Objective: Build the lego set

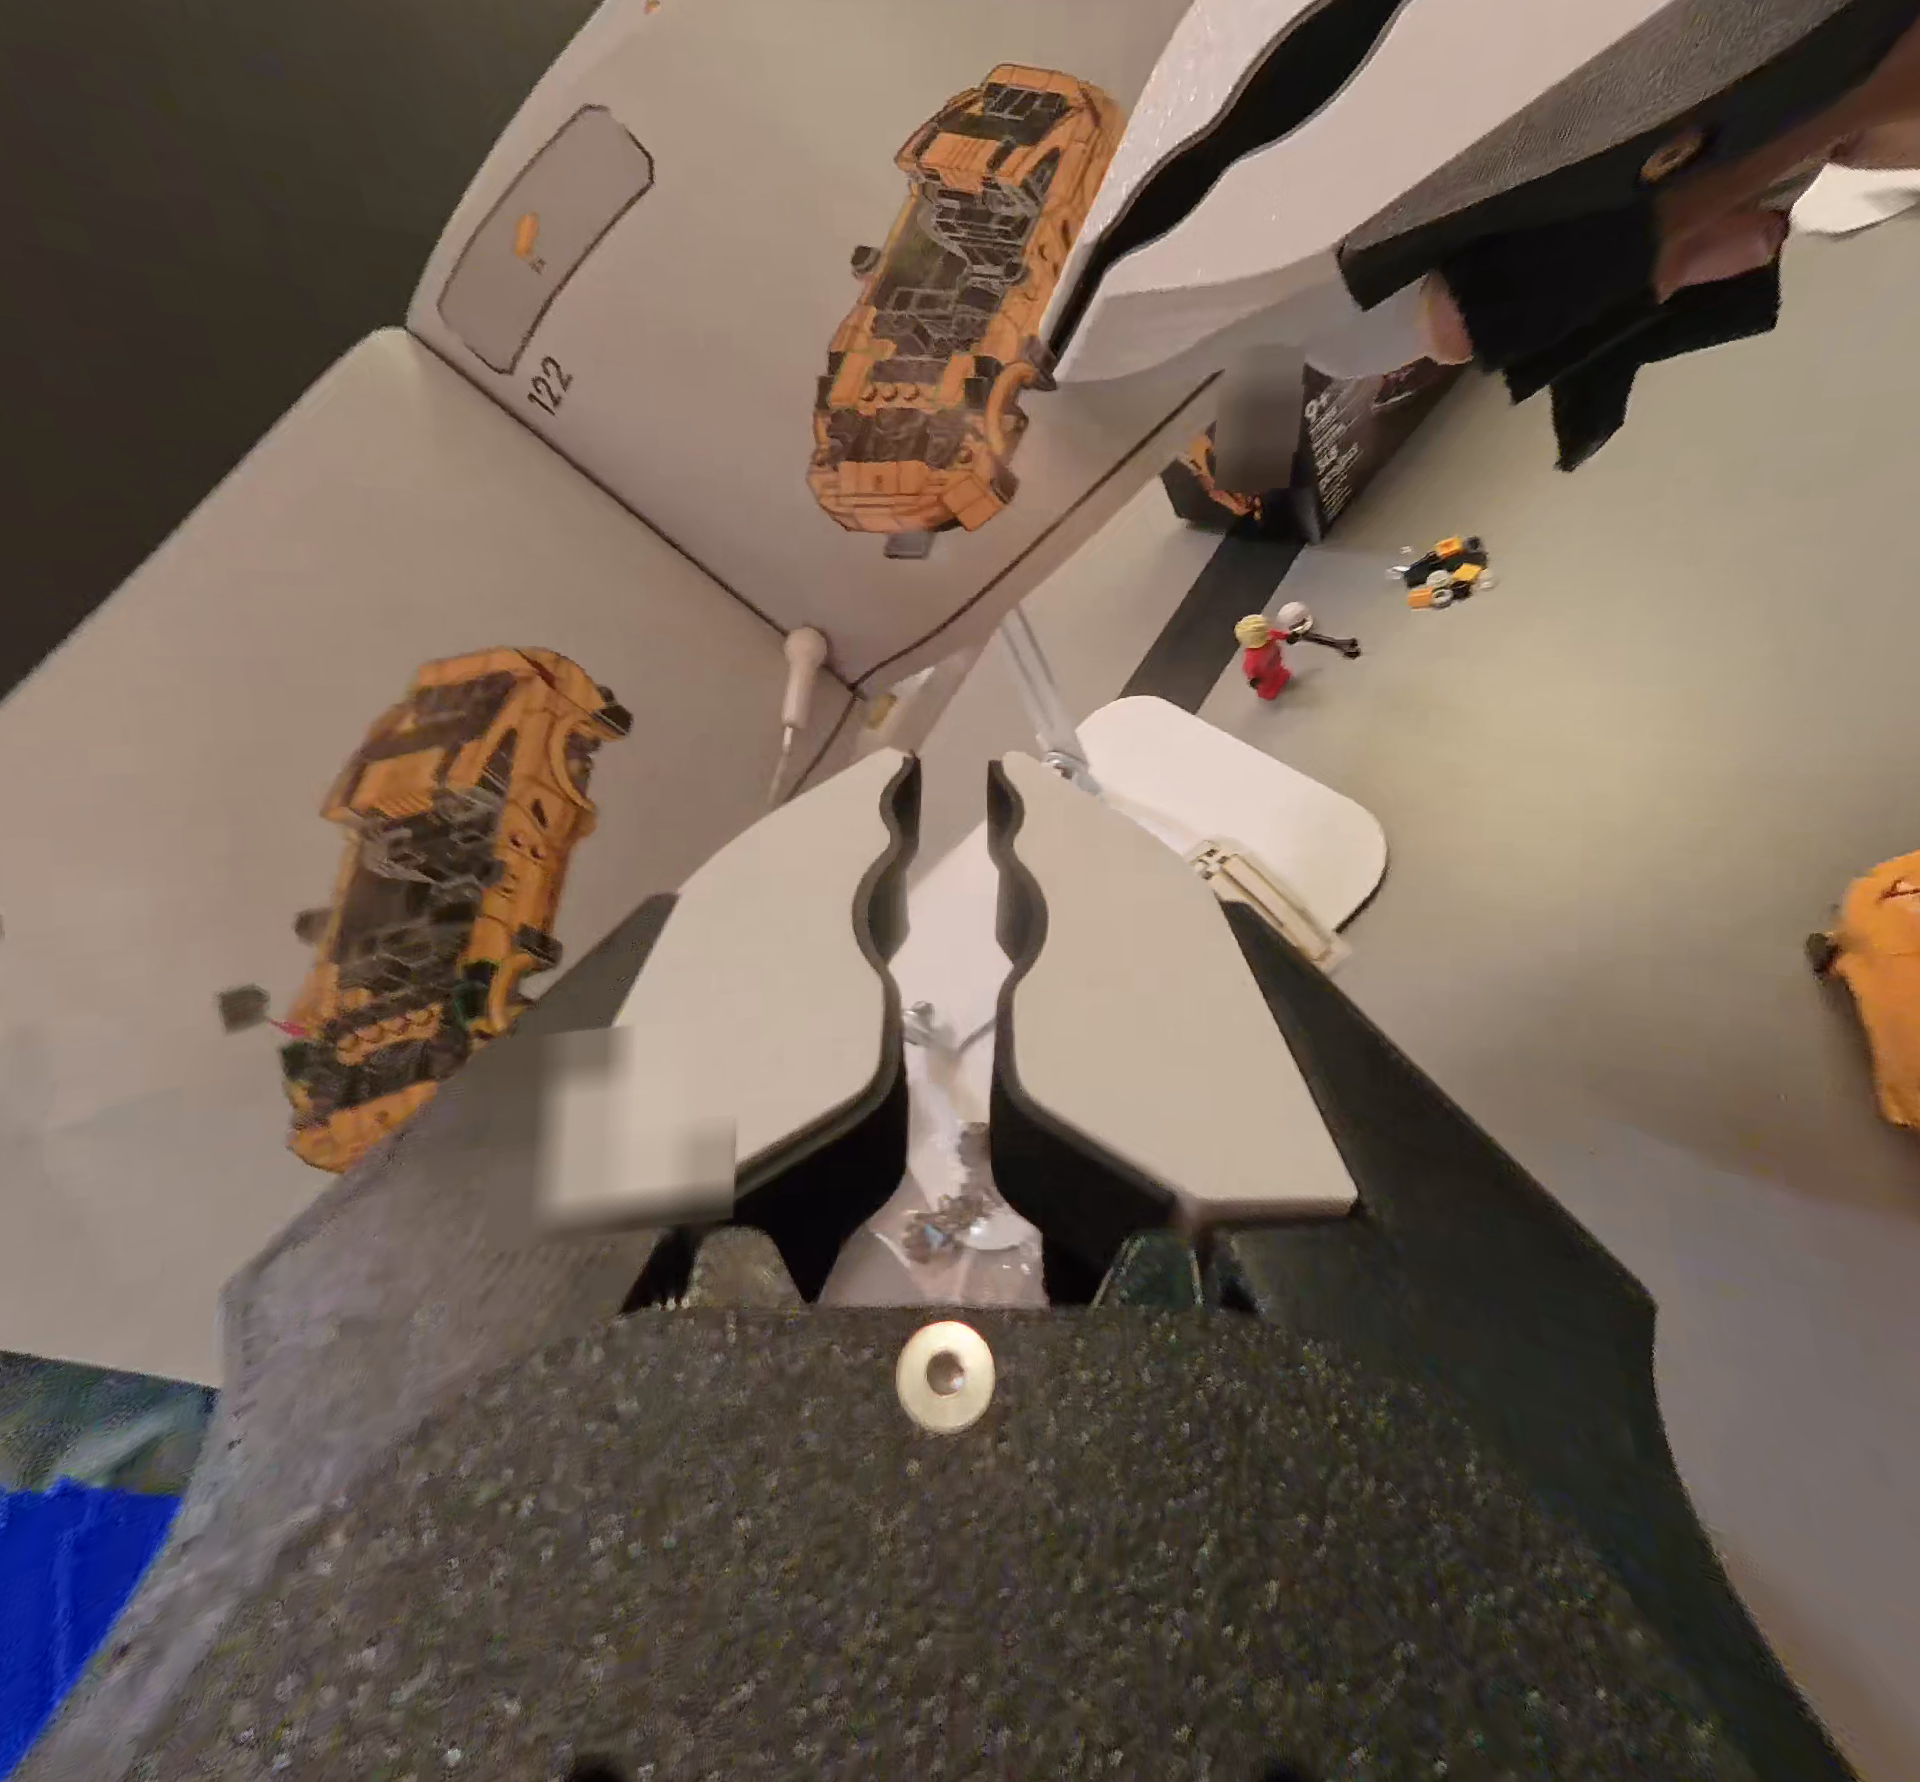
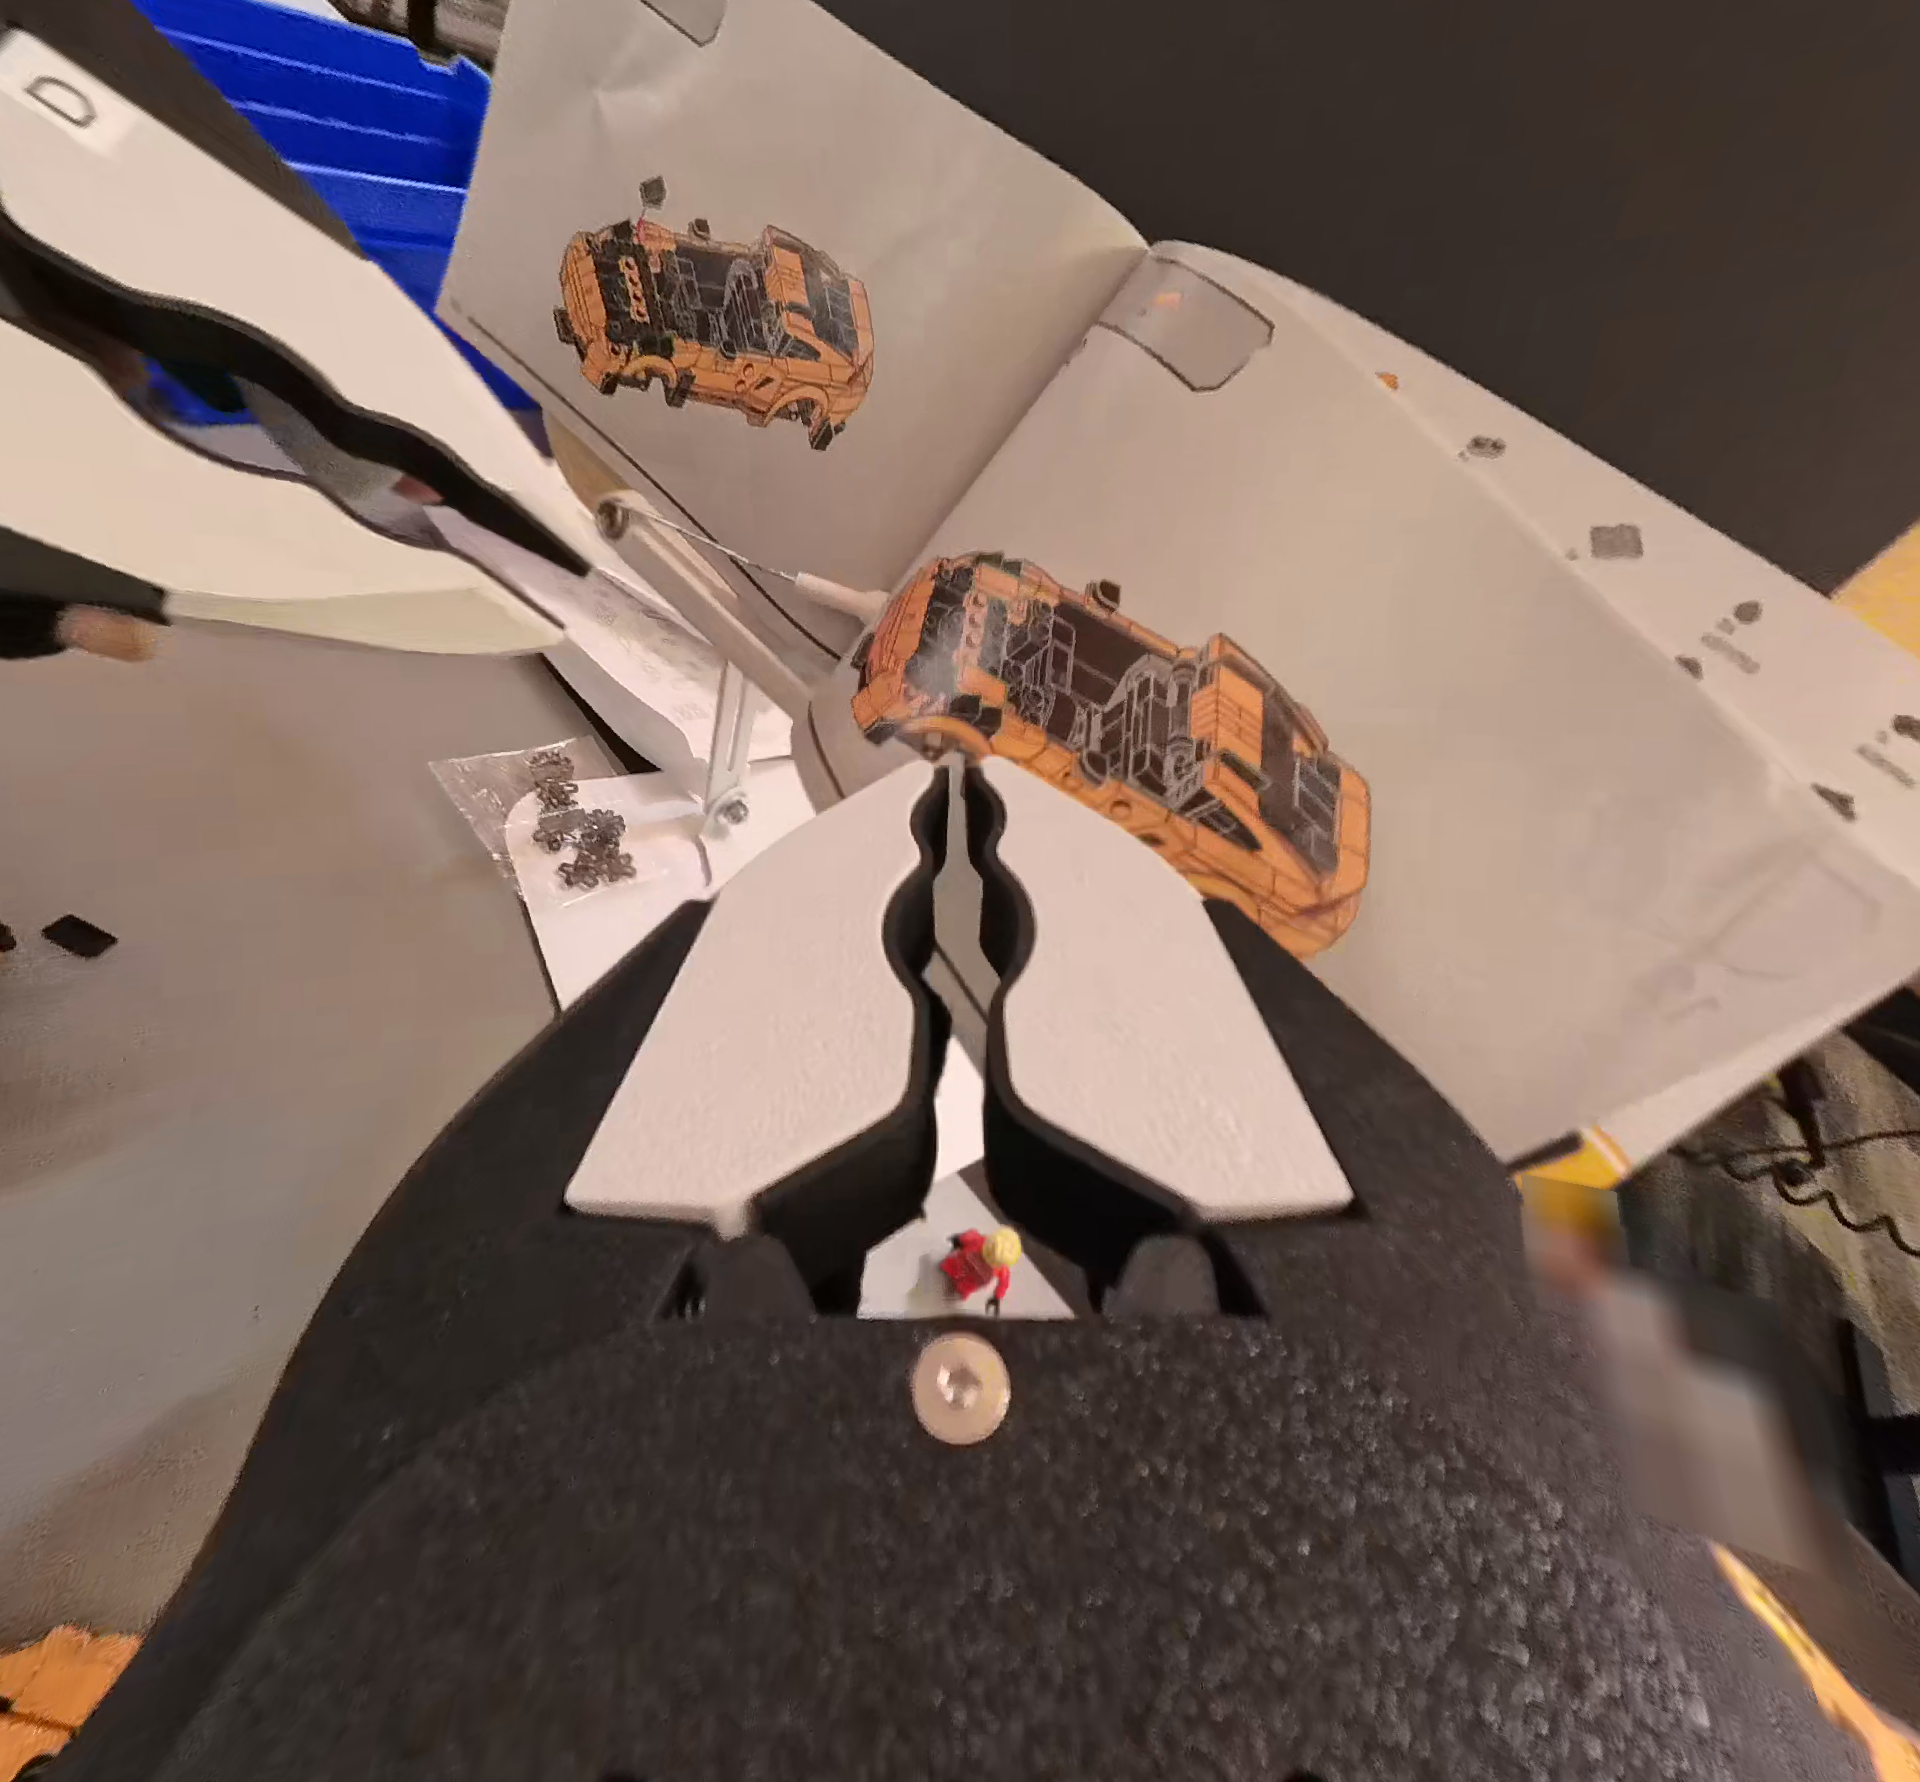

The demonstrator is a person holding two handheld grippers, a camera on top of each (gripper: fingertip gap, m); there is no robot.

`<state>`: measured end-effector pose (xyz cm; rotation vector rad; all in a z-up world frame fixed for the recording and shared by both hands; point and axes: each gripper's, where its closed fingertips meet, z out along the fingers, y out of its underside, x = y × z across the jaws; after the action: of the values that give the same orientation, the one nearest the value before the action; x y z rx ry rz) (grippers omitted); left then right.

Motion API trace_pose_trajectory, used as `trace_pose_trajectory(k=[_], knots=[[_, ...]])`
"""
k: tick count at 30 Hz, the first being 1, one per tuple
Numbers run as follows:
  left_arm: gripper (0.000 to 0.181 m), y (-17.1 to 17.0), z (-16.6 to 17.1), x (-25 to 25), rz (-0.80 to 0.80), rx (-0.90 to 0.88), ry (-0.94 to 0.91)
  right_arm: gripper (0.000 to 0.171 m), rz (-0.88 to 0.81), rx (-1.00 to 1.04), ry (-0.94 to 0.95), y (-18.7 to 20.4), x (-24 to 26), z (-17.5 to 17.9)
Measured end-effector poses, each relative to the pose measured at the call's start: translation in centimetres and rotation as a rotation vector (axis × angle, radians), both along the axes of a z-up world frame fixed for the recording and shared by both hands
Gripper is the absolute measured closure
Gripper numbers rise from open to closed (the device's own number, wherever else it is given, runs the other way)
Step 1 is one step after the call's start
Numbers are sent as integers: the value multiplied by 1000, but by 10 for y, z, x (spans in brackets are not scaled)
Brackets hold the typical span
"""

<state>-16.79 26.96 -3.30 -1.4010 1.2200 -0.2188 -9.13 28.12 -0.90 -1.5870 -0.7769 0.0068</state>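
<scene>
Left wrist view: the left claw [image 1: 954, 782] stands slightly open with nothing between its fingers, hovering over a clear bag of small dark parts [image 1: 951, 1213] on the worktop [image 1: 1507, 797]. Ahead and to its left the instruction booklet [image 1: 436, 589] stands open on a stand. The orange car model [image 1: 1886, 994], the thing being built, lies far to its right at the picture's edge, mostly cut off, so which way it points cannot be told. A red minifigure [image 1: 1270, 657] and a loose pile of small pieces [image 1: 1444, 574] lie ahead to the right. The model is probably light and stiff but prone to shedding pieces; grip it across the solid body sides, not by trim.

Right wrist view: the right claw [image 2: 958, 776] is nearly closed and empty, its tips just before the booklet's right page [image 2: 1455, 589]. The minifigure [image 2: 982, 1259] shows beneath it. A sliver of the orange model [image 2: 52, 1691] sits at its lower left.
</scene>
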Motion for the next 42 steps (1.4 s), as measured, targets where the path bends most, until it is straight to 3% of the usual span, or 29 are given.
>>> trace_pose_trajectory(k=[4,11,14,17,24,28,35,42], knots=[[172,-1,-12,1,29,-13,-1,169,-49,16,-45,4,6,-6],[163,59,-11,1,166,35,174,169,-157,24,-193,43,26,-3],[170,79,-13,3,180,97,296,170,-161,37,-224,51,30,0],[181,76,-17,5,143,78,375,170,-178,40,-270,58,32,-2],[181,74,-18,5,135,64,343,169,-269,6,-244,68,48,1],[181,73,-19,5,124,57,324,170,-215,42,-233,64,31,13],[181,67,-14,5,67,109,280,171,-212,10,-265,79,25,-2],[181,62,-17,12,27,191,365,171,-171,-1,-236,82,10,-9]])
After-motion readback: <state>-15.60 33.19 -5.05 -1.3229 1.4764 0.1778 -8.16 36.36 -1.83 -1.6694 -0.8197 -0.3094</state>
